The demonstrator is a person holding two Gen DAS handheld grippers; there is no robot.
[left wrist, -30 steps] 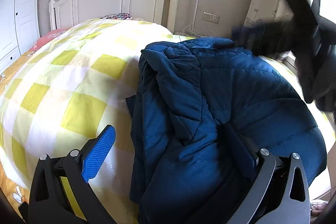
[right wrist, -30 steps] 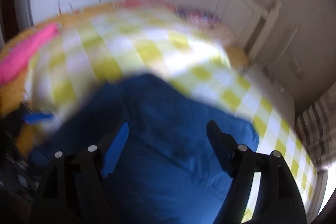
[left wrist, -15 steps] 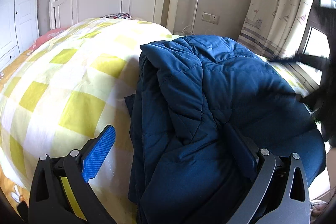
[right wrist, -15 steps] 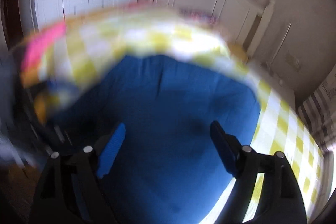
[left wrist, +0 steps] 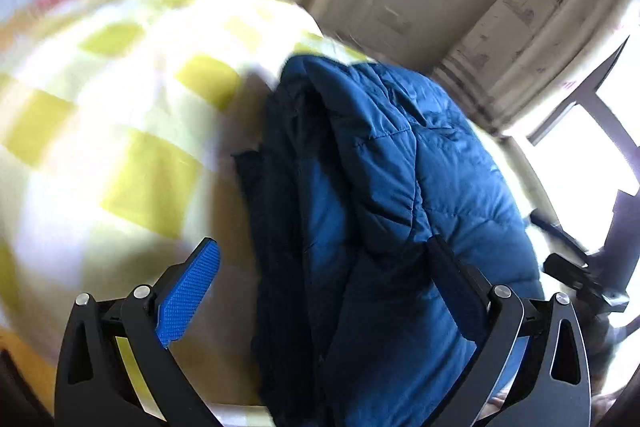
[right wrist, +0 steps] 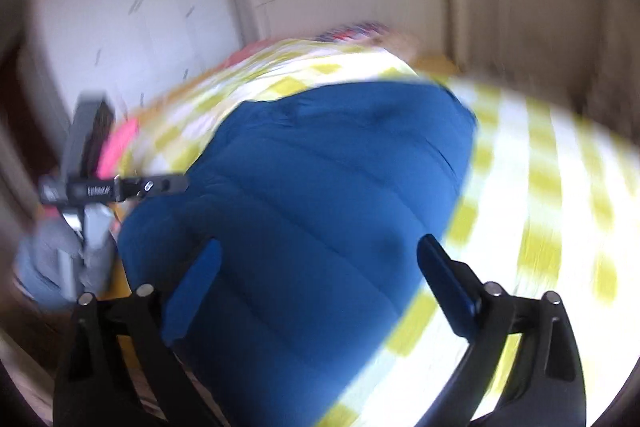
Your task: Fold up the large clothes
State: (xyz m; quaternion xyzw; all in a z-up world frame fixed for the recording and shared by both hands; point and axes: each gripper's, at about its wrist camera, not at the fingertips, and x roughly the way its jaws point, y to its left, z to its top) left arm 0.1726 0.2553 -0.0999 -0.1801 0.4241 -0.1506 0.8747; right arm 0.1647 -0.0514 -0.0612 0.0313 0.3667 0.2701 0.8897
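Blue padded jacket (left wrist: 400,211) lies bunched on the checked bed (left wrist: 132,155), both tongs, left (left wrist: 324,267) and right (right wrist: 318,259), gaping and empty, the right's jaws just widened; best pinch an outer edge, then fold flat.

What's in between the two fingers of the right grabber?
The blue puffy jacket, lying on the yellow checked quilt. The right gripper is open over it, its jaws just widened, pads not pressing. The right wrist view shows it.

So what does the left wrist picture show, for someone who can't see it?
A blue jacket lies folded on a yellow-checked quilt. The left gripper hangs open over the jacket's edge, holding nothing. A curtain and bright window are behind.
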